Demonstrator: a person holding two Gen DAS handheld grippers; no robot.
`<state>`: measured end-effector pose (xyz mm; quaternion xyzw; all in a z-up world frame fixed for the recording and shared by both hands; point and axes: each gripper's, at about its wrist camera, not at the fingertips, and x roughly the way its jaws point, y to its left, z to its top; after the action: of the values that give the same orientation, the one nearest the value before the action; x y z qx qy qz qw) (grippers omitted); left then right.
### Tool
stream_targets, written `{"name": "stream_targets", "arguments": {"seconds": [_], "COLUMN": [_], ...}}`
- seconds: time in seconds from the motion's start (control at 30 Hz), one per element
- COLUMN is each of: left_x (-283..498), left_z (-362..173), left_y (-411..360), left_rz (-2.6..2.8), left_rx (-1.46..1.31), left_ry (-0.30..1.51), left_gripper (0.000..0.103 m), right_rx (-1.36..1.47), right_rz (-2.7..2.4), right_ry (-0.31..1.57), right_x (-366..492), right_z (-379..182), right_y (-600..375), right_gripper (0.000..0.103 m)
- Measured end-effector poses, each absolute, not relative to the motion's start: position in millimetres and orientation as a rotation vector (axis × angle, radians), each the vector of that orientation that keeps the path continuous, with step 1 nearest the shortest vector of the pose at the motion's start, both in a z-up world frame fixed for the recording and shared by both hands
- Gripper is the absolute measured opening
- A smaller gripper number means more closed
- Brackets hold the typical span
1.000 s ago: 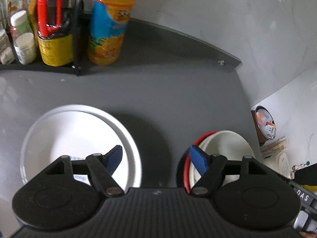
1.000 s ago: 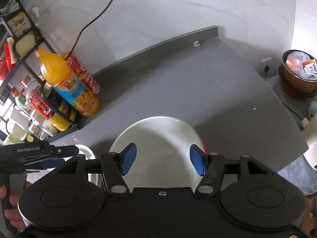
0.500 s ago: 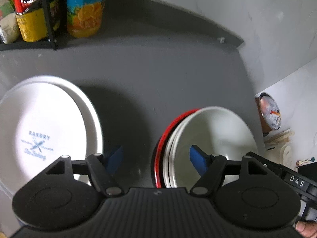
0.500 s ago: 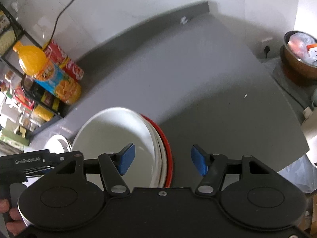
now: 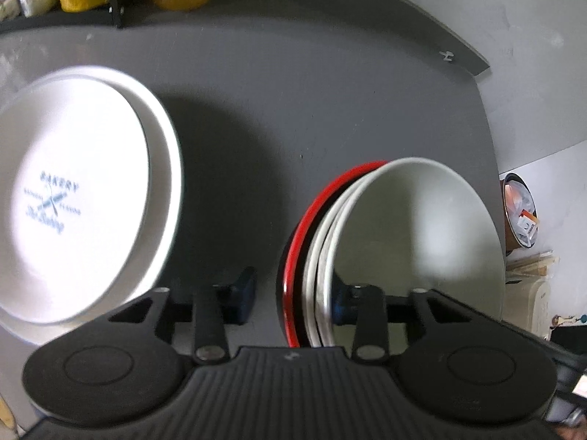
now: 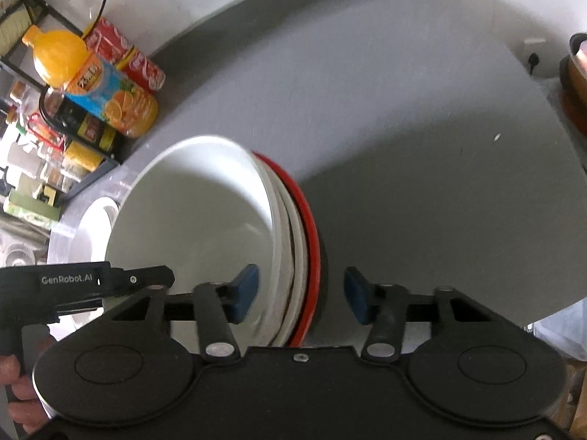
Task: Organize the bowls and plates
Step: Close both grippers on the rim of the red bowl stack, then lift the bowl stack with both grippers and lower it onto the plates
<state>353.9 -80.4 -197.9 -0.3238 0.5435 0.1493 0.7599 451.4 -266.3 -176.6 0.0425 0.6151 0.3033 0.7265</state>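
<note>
Both open grippers, left [image 5: 291,299] and right [image 6: 301,295], straddle opposite rims of the nested bowls [image 5: 414,242], white ones inside a red bowl [image 5: 297,249].

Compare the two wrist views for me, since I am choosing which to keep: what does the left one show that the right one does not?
Only the left wrist view shows the plate's blue BAKERY print and the left claw, open astride the bowl stack's rims. Only the right wrist view shows the cola cans, the juice bottle's cap, a hand gripping the other tool, and the right claw, open astride the opposite rims. Both show the bowl stack, white nested in red, the juice bottle and the grey counter.
</note>
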Motion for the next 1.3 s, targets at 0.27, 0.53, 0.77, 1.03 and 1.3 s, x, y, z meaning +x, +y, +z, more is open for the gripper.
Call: {"name": "stream_targets", "arguments": {"seconds": [0.27,0.53,0.77,1.03,1.3], "left_x": [355,355,350,340,312], "left_z": [-194,-181,-169,-142,-126], "left_y": [-86,-81,-64,-32,12], "left_rz": [0.326,0.308,0.272,0.248,0.258], "left_rx": [-0.710,-0.704,-0.707,-0.681,-0.693], "left_ry": [1.187,1.141,1.092,1.033,0.988], "left_gripper": [0.024,0.024,0.024,0.024,0.024], "right_rx": [0.072,0.076,0.089,0.103,0.114], "right_rz": [0.678,0.666,0.650,0.650,0.665], "right_ry": [1.350,1.314,1.259,1.204,1.184], "right_x": [448,448,443,426,405], "right_z": [-181,-171,-152,-127,-113], "right_y": [-271,-270,-261,-229,-186], "right_gripper": [0.030,0.030,0.030,0.030,0.030]}}
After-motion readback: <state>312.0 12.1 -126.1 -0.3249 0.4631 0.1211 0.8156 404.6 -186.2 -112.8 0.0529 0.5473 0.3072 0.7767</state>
